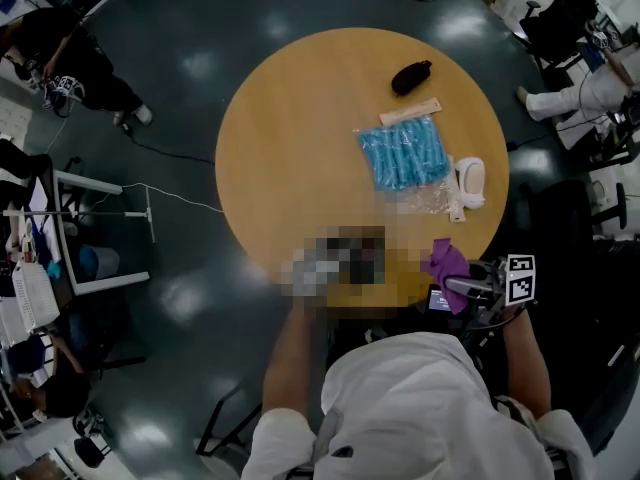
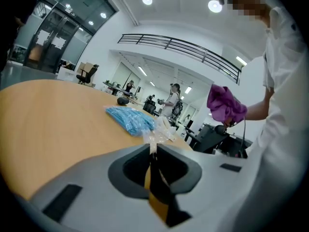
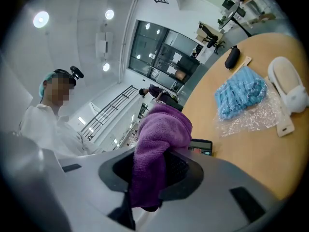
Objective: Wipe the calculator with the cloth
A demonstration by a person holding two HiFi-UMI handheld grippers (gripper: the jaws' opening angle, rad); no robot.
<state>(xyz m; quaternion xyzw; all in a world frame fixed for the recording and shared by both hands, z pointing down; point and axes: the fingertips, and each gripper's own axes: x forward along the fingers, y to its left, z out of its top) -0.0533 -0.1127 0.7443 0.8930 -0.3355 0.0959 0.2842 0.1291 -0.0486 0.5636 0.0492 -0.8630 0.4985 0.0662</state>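
My right gripper [image 1: 462, 286] hangs at the round table's near right edge, shut on a bunched purple cloth [image 1: 448, 261] that covers its fingertips [image 3: 161, 129]. Just beyond the cloth a dark calculator [image 3: 200, 146] with a small screen lies flat at the table's edge [image 1: 438, 300]. The cloth [image 2: 224, 103] also shows at the right of the left gripper view, held above the table. My left gripper [image 2: 153, 151] is low over the table's near edge, its black and yellow fingers together with nothing seen between them. In the head view a blurred patch covers it.
On the wooden table [image 1: 300, 148] lie a blue packet [image 1: 403, 153], crumpled clear plastic [image 1: 425, 200], a white oval object [image 1: 470, 180], a pale flat stick [image 1: 410, 112] and a black pouch [image 1: 411, 76]. People sit at desks around the room.
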